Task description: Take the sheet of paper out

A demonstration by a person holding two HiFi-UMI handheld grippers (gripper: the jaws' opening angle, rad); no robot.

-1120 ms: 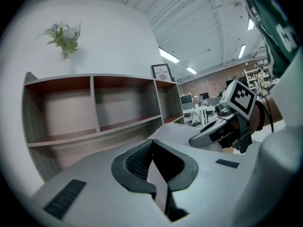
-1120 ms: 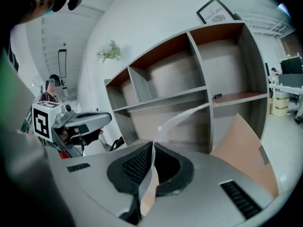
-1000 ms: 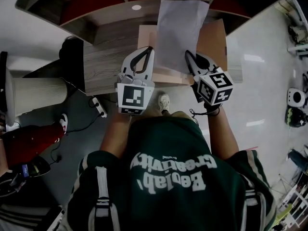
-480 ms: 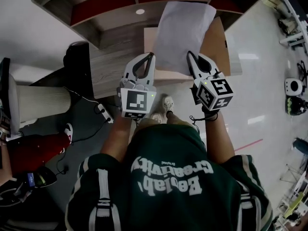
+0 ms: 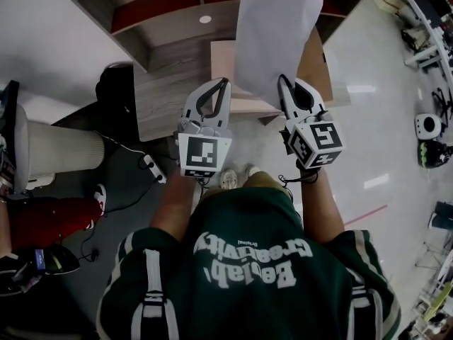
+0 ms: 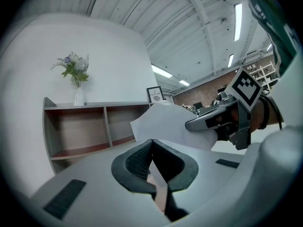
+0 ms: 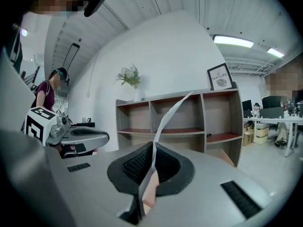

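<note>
A white sheet of paper (image 5: 272,37) hangs in the air above a tan folder (image 5: 316,61) that lies on the wooden table (image 5: 163,98). My right gripper (image 5: 281,78) is shut on the sheet's lower right edge; in the right gripper view the paper (image 7: 163,119) runs edge-on up out of the closed jaws (image 7: 153,144). My left gripper (image 5: 226,81) is shut at the sheet's lower left corner. In the left gripper view a white sliver sits between the closed jaws (image 6: 152,141), and the sheet (image 6: 163,124) spreads across to the right gripper (image 6: 215,119).
A wooden shelf unit (image 5: 159,9) with red-brown boards stands behind the table, with a vase of flowers (image 6: 75,77) and a framed picture (image 7: 219,77) on top. A white cylinder (image 5: 64,147) and a power strip (image 5: 151,165) are on the floor at left, next to another person (image 5: 42,222).
Both grippers have risen and drawn back together with the sheet. The paper has lifted clear of the tan folder and stands higher against the shelf.
</note>
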